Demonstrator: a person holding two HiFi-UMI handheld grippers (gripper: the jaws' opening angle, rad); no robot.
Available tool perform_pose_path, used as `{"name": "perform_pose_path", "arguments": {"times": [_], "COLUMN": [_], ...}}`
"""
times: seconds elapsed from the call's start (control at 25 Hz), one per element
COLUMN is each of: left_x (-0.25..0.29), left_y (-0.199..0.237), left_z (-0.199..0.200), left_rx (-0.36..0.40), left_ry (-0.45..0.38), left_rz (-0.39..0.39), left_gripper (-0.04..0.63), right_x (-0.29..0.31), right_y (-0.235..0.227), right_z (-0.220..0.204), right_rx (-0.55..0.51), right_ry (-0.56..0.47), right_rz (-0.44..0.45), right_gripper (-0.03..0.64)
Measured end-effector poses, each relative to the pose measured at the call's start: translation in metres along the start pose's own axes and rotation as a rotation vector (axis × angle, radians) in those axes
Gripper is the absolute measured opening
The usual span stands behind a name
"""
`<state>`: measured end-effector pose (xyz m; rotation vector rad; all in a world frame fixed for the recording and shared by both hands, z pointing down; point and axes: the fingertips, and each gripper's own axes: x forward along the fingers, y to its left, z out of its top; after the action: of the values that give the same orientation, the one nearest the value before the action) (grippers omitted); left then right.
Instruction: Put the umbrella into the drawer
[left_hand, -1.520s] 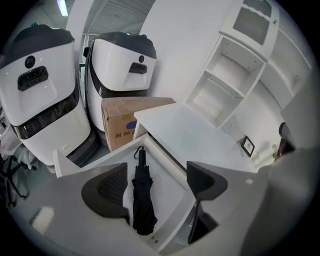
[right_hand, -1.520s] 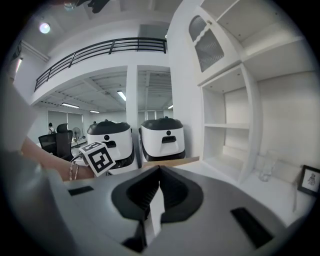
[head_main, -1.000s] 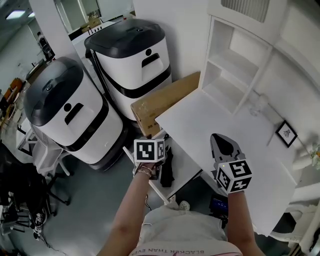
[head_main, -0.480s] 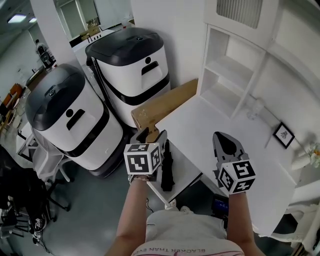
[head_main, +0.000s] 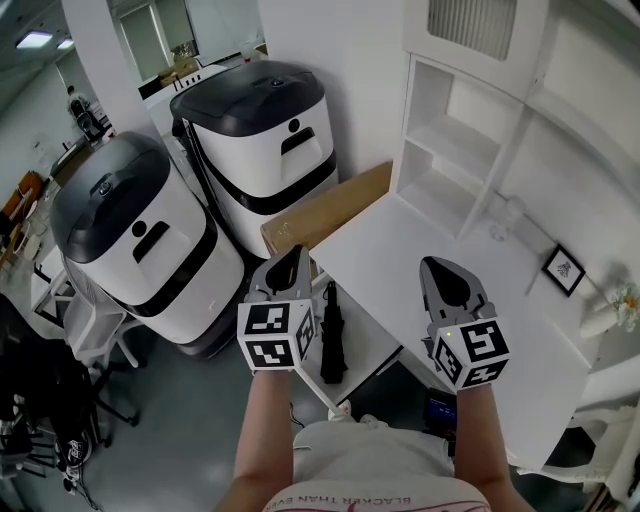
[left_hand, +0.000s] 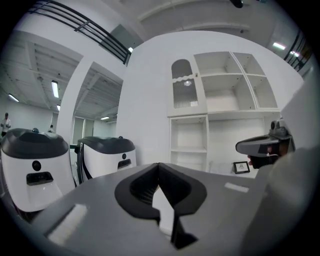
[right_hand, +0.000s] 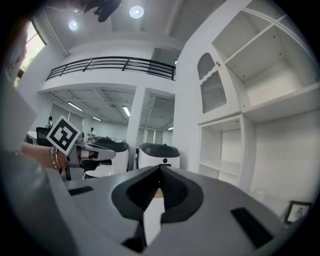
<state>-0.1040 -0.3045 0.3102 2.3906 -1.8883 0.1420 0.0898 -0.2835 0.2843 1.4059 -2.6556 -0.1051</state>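
Umbrella (head_main: 332, 345) lies in the open drawer (head_main: 372, 335), lower centre of head view, so the placing step looks done. Left gripper (head_main: 292, 256) has just clenched on nothing. Right gripper (head_main: 437, 268) is clenched too, empty. Next, probably: push the drawer closed without snagging the umbrella.

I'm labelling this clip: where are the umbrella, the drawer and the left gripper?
umbrella (head_main: 331, 343), head view, middle of its folded black body.
drawer (head_main: 369, 335), head view, bare white bottom beside the umbrella.
left gripper (head_main: 296, 253), head view, tips of its shut jaws.
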Motion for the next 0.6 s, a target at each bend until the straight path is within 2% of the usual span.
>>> {"name": "perform_pose_path", "arguments": {"times": [0.24,0.4,0.6], "left_x": [-0.016,-0.028,-0.035], "left_y": [-0.011,-0.016,-0.019], "left_z": [0.031,0.054,0.072], "left_rx": [0.133,0.163,0.181], "left_ry": [-0.111,-0.208,-0.261], "left_rz": [-0.028,-0.049,-0.041], "left_gripper": [0.009,0.009,0.009], "right_x": [-0.006,-0.015,-0.025], "right_y": [0.002,0.001,-0.003], "right_z": [0.015,0.032,0.052], "right_rx": [-0.057,-0.093,-0.115], "right_ry": [-0.026,-0.081,-0.134], "right_rz": [-0.013,-0.042,-0.072], "right_gripper": [0.008,0.008,0.008]}}
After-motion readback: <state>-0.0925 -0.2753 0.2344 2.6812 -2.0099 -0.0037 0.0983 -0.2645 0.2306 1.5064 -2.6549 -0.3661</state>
